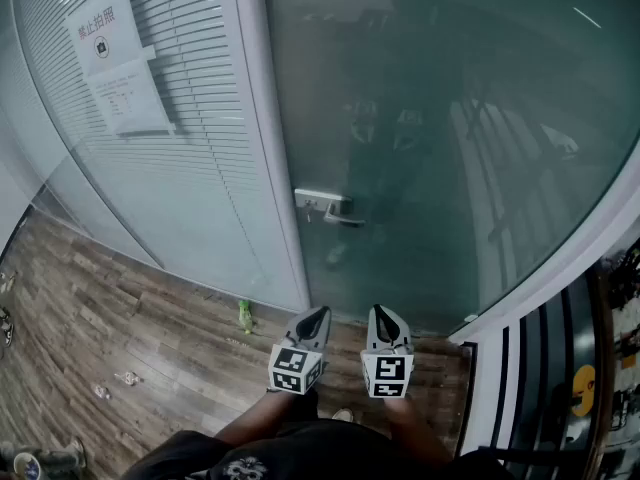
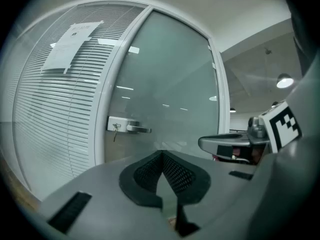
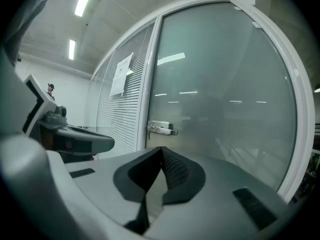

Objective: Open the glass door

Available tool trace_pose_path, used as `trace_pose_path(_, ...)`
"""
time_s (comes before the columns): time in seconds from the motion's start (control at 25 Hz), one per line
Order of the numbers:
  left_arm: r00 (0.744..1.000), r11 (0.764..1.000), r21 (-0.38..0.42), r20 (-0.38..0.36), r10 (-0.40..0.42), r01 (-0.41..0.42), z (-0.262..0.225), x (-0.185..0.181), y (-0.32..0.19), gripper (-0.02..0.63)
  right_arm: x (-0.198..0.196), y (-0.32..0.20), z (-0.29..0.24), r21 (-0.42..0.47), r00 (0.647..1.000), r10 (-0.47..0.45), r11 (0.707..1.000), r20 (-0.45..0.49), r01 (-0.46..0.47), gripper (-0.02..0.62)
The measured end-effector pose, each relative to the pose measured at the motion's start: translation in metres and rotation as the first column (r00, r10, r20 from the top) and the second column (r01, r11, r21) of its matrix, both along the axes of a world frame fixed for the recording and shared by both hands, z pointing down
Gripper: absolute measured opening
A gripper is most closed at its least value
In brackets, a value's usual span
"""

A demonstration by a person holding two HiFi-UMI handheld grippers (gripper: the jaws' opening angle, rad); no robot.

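Observation:
The frosted glass door (image 1: 450, 148) stands closed in front of me, with a metal lever handle (image 1: 330, 206) on a lock plate at its left edge. My left gripper (image 1: 313, 318) and right gripper (image 1: 385, 320) hang side by side low in the head view, well short of the door, both shut with nothing between their jaws. In the left gripper view the handle (image 2: 131, 128) sits ahead and left of the gripper (image 2: 162, 152), and a key hangs from the lock. The handle (image 3: 161, 129) lies almost straight beyond the gripper (image 3: 161, 148) in the right gripper view.
A white door post (image 1: 270, 138) separates the door from a glass wall with blinds (image 1: 190, 168) bearing a paper notice (image 1: 115, 58). A small green object (image 1: 246, 315) lies on the wooden floor (image 1: 110, 338). A white frame and striped panel (image 1: 520, 368) stand at right.

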State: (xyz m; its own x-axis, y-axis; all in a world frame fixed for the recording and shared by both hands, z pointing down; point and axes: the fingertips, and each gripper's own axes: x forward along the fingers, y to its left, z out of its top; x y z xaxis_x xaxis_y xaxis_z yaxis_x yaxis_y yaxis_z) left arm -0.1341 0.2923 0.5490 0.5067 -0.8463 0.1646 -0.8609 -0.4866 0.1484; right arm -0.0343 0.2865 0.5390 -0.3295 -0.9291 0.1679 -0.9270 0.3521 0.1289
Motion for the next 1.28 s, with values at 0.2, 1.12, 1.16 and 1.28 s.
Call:
trace_pose_path(0.2, 1.0, 1.0, 0.011, -0.004, -0.007, 0.007, 0.0, -0.017, -0.041, 0.006, -0.018, -0.039, -0.008, 0.015, 1.0, -0.004, 1.0, -0.004, 0.004, 0.017)
trace_pose_path(1.12, 0.993, 0.993, 0.014, 0.019, 0.119, -0.119, 0.0, -0.081, -0.209, 0.006, -0.105, -0.213, -0.037, 0.006, 0.967, -0.165, 0.986, -0.193, 0.169, 0.065)
trace_pose_path(1.16, 0.992, 0.993, 0.008, 0.015, 0.121, -0.121, 0.003, -0.082, -0.212, 0.006, -0.106, -0.219, -0.036, -0.011, 0.955, -0.188, 0.982, -0.228, 0.191, 0.109)
trace_pose_path(1.28, 0.993, 0.992, -0.025, 0.01, 0.122, -0.121, 0.009, -0.085, -0.219, 0.006, -0.114, -0.233, -0.029, -0.091, 0.882, -0.286, 0.958, -0.374, 0.272, 0.167)
